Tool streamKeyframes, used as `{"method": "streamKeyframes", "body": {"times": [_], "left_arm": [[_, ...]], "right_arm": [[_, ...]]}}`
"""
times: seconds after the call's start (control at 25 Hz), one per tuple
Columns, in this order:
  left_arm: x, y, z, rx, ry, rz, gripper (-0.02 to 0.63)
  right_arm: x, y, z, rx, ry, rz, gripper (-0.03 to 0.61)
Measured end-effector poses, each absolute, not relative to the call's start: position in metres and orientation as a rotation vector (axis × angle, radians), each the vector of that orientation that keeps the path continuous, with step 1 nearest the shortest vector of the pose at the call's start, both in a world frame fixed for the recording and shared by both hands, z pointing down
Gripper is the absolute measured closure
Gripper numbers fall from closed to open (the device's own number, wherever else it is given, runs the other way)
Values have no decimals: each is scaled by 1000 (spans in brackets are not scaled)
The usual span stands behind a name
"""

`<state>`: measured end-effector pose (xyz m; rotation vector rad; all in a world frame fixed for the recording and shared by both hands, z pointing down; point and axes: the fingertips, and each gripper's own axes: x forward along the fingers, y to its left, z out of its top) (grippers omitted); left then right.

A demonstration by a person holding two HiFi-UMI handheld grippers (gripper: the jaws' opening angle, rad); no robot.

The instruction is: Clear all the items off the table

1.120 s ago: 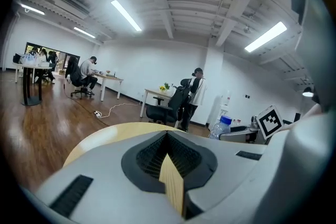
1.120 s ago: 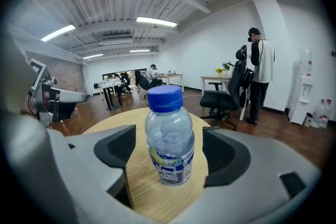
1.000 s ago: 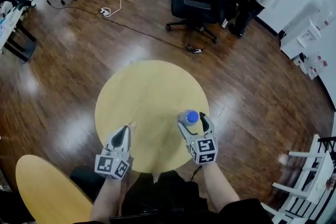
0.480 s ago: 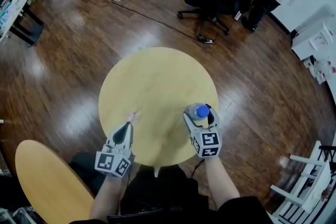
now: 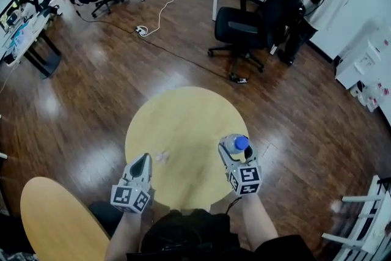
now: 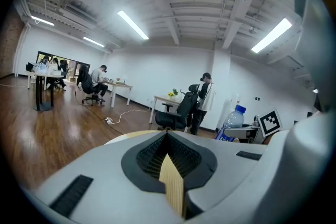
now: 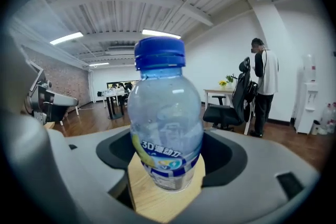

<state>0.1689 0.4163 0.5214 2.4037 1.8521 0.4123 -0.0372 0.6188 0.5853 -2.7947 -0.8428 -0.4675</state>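
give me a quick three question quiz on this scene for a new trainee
1. What stands between the jaws of the right gripper?
2. The top of the table is: A square, B round, C long and rectangular.
3. True or false: the left gripper has its jaws wide apart.

Key
1. A clear bottle with a blue cap. The jaws have just been closing and now grip it.
2. B
3. False. They are together, with nothing between them.
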Motion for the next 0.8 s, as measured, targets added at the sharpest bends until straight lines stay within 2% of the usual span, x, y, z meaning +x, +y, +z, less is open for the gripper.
{"method": "streamKeyframes", "body": {"times": [0.44,0.8], "left_arm": [[152,460,470,2348,1900,188,614],[169,385,476,2611,1627,181,614]], "right_arm": [[-69,641,492,-2968,-894,-324,204],[-6,616,511,-3024,-551,-310,204]]}}
